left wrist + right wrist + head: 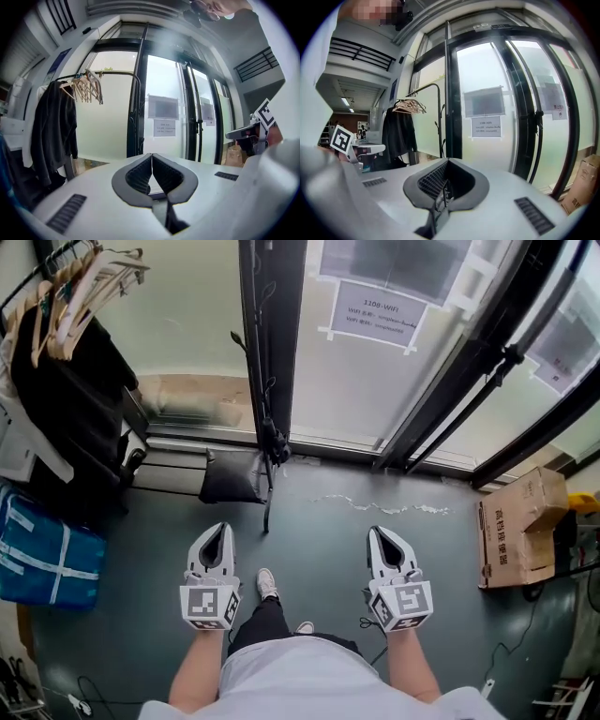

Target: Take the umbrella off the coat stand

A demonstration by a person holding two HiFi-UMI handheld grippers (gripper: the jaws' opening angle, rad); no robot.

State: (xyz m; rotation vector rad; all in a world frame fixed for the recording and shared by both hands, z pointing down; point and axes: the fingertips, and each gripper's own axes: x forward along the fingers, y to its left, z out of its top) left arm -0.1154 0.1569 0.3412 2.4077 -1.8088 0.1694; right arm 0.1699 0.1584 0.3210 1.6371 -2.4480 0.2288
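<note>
On the grey floor (375, 559) before a glass door, head view: a person stands holding both grippers out low, side by side and well apart. The left gripper (222, 525) and right gripper (380, 530) both point toward the door. A slim black coat stand (271, 432) rises against the dark door frame (281, 296). A thin dark shaft hanging low on it, tip close to the floor, looks like the umbrella (268, 507). Its outline merges with the frame, so I cannot tell how it is hooked on. Both grippers are well short of it. A black bag-like item (230, 476) lies just left of the stand's foot. At the left edge of the floor are a clothes rail with wooden hangers (84, 277), a dark coat (75, 390) and a blue bag (47, 559). A cardboard box (520, 526) sits at the right edge.

Left gripper view: the left gripper (152, 154) has its jaws closed tip to tip, with nothing between them. The coat (56, 131) and hangers (86, 86) are at left, and the other gripper at far right.

Right gripper view: the right gripper (447, 160) also has its jaws together and holds nothing. The stand's hooked pole (440, 136) shows just left of the door frame. A paper notice (486, 126) is on the glass.
</note>
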